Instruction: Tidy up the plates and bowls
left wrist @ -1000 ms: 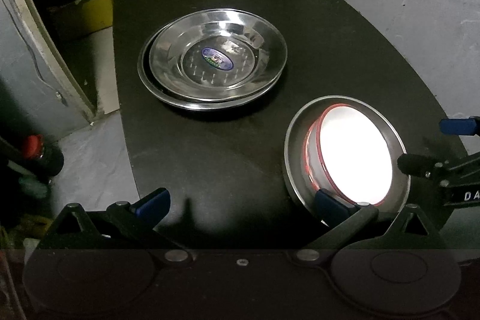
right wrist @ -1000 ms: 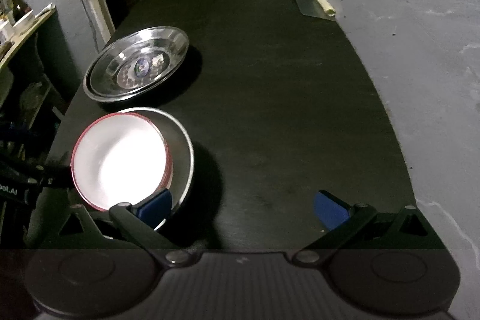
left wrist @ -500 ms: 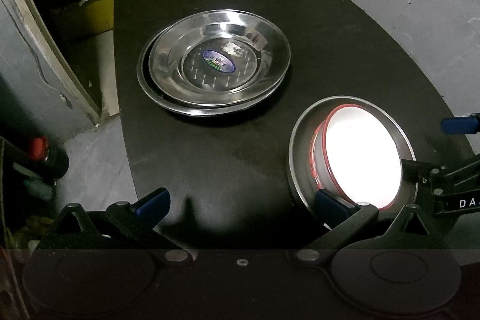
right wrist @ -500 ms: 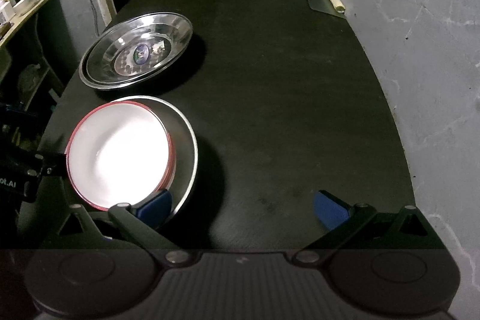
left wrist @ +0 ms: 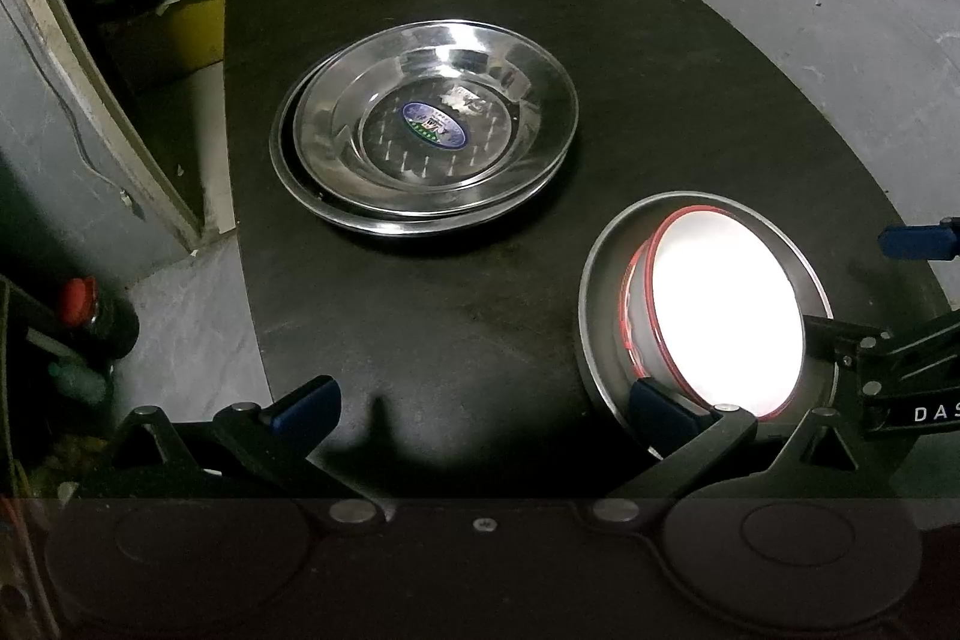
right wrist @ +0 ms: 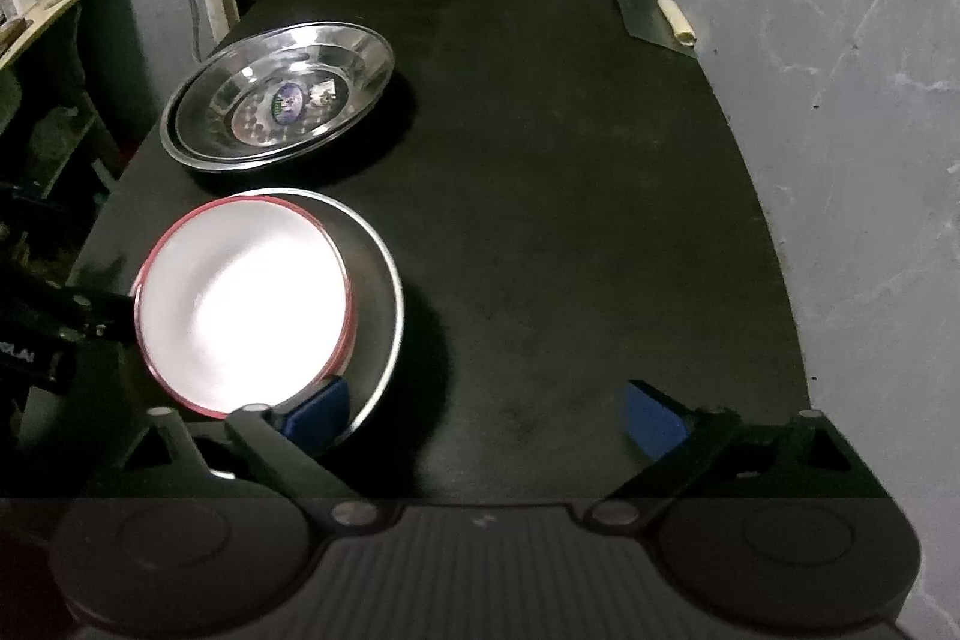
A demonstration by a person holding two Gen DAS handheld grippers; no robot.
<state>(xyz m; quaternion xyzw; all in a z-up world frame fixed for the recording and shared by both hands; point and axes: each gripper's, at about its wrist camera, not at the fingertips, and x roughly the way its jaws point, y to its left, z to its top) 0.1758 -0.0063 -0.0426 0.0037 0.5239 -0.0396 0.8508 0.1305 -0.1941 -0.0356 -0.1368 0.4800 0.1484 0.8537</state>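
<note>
White red-rimmed bowl [left wrist: 723,307] nested in a small steel bowl [right wrist: 378,292] near the black counter [right wrist: 570,220] front-left edge, two stacked steel plates [left wrist: 432,142] behind; left gripper [left wrist: 480,409] jaws apart, right gripper [right wrist: 486,415] jaws apart, closing on nothing; next: grip bowls' rim

- The left wrist view looked steeply down from the near edge of the black table [left wrist: 690,58].
- The right wrist view did likewise; both shared the white bowl [left wrist: 726,310] and stacked steel plates [right wrist: 276,100].
</note>
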